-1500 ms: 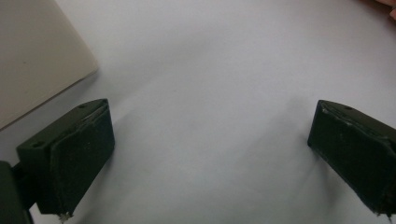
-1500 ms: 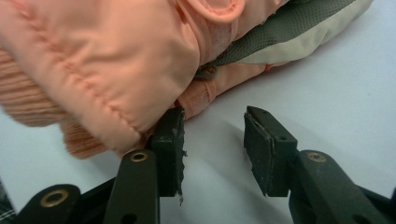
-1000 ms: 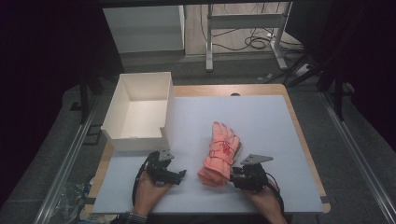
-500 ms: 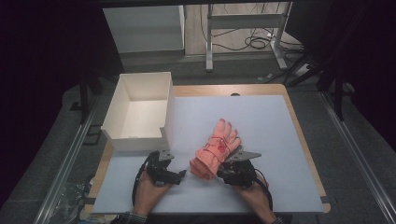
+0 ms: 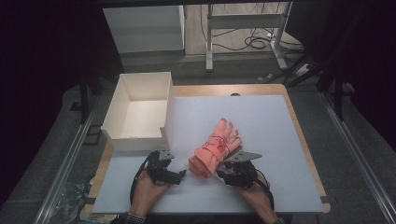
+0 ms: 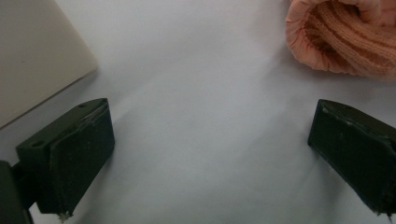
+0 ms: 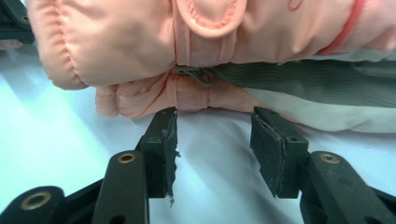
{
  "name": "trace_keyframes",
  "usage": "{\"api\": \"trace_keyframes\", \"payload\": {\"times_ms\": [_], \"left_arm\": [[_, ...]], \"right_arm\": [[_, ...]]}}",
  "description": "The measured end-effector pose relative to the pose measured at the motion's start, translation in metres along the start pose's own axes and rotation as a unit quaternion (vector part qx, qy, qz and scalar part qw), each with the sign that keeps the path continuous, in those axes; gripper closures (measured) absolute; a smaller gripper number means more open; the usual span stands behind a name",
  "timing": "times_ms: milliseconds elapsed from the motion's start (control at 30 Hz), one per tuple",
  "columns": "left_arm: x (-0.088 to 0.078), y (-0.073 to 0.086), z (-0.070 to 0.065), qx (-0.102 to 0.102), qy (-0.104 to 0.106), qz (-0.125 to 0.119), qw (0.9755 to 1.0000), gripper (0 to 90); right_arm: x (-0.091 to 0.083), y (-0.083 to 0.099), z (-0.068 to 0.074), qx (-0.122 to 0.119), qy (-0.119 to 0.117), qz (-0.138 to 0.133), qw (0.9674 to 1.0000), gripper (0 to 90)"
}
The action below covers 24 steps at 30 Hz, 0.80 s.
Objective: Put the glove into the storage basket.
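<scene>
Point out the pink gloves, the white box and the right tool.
pink gloves (image 5: 215,148): high view, middle of the bundle.
white box (image 5: 169,105): high view, right wall.
right tool (image 7: 212,140): right gripper view, between its tips.

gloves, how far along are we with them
Done so far: the pink gloves lie bundled together on the white mat. In hand: the right hand-held gripper sits at the cuff edge, jaws just opening with nothing between them; the left hand-held gripper waits open beside them. Left: judging by the empty white box, probably moving the gloves in.
</scene>
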<state>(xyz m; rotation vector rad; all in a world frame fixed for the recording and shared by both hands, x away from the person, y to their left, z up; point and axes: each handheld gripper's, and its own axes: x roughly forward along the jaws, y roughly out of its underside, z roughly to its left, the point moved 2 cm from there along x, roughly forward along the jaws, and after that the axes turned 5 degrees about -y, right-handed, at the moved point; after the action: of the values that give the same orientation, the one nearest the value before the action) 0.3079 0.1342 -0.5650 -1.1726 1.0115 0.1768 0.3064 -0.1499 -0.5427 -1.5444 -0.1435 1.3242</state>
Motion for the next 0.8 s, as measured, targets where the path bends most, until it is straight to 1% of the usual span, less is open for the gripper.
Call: {"api": "trace_keyframes", "payload": {"times_ms": [33,200,233,400,533,567,633,700,767,800], "left_arm": [[0.0,0.0,0.0,0.0,0.0,0.0,1.0,0.3],[0.0,0.0,0.0,0.0,0.001,-0.001,1.0,0.2],[0.0,0.0,0.0,-0.001,0.001,-0.002,1.0,0.3],[0.0,0.0,0.0,-0.001,0.002,-0.003,1.0,0.3],[-0.001,0.0,0.001,0.004,0.006,-0.004,1.0,1.1],[-0.002,0.0,0.0,0.007,0.013,-0.001,0.9999,1.0],[-0.003,-0.001,-0.001,0.01,0.019,0.0,0.9998,1.0],[-0.006,-0.002,-0.002,0.013,0.023,0.0,0.9996,0.7],[-0.01,-0.004,-0.004,0.013,0.033,-0.005,0.9994,0.3],[-0.01,-0.004,-0.004,0.013,0.033,-0.005,0.9994,0.1]], "right_arm": [[-0.004,-0.001,-0.001,-0.008,0.005,-0.002,1.0,49.4],[-0.012,-0.001,-0.005,-0.011,0.013,-0.005,0.9998,45.7],[-0.016,0.0,-0.009,-0.015,0.02,-0.006,0.9997,43.9],[-0.025,0.004,-0.02,-0.012,0.036,-0.007,0.9993,38.4],[-0.032,0.008,-0.03,-0.007,0.048,-0.008,0.9988,34.3],[-0.034,0.009,-0.033,-0.006,0.051,-0.008,0.9987,33.4],[-0.038,0.01,-0.038,-0.002,0.057,-0.008,0.9984,31.6],[-0.041,0.012,-0.042,0.001,0.063,-0.009,0.998,29.9],[-0.046,0.014,-0.048,0.005,0.069,-0.011,0.9975,28.5],[-0.046,0.014,-0.048,0.005,0.069,-0.011,0.9975,28.5]]}}
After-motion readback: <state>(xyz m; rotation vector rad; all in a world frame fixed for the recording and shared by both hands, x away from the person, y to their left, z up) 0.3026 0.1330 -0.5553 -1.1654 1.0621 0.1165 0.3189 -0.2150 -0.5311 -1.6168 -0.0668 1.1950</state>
